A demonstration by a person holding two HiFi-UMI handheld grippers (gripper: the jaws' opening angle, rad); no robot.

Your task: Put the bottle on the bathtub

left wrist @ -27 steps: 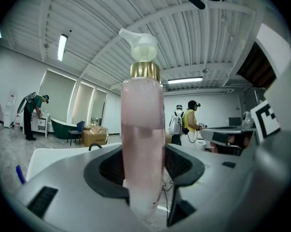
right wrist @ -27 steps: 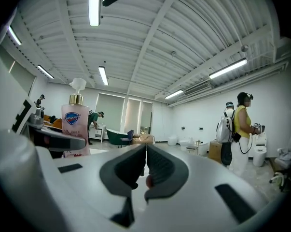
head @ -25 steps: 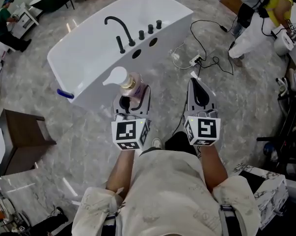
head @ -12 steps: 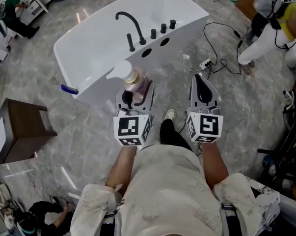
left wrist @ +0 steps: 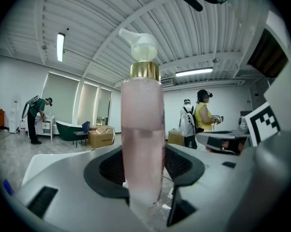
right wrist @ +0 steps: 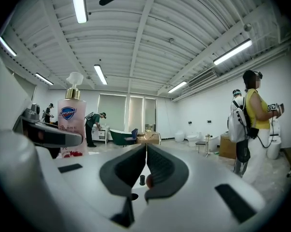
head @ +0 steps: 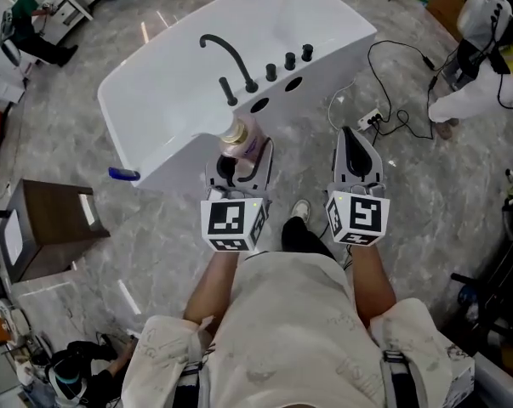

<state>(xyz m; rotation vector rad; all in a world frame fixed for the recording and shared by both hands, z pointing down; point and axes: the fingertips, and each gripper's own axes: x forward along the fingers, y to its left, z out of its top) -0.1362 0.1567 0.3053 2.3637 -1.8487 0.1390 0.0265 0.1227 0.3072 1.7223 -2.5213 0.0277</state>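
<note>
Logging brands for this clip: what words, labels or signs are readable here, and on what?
"Safeguard": blue shield logo on the pink bottle held by the left gripper.
Smaller print below that logo: too small to read.
Left gripper's cube and right gripper's cube: square markers only, no words.

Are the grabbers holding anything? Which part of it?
The left gripper holds the bottle by its lower body. The right gripper is shut and empty.
</note>
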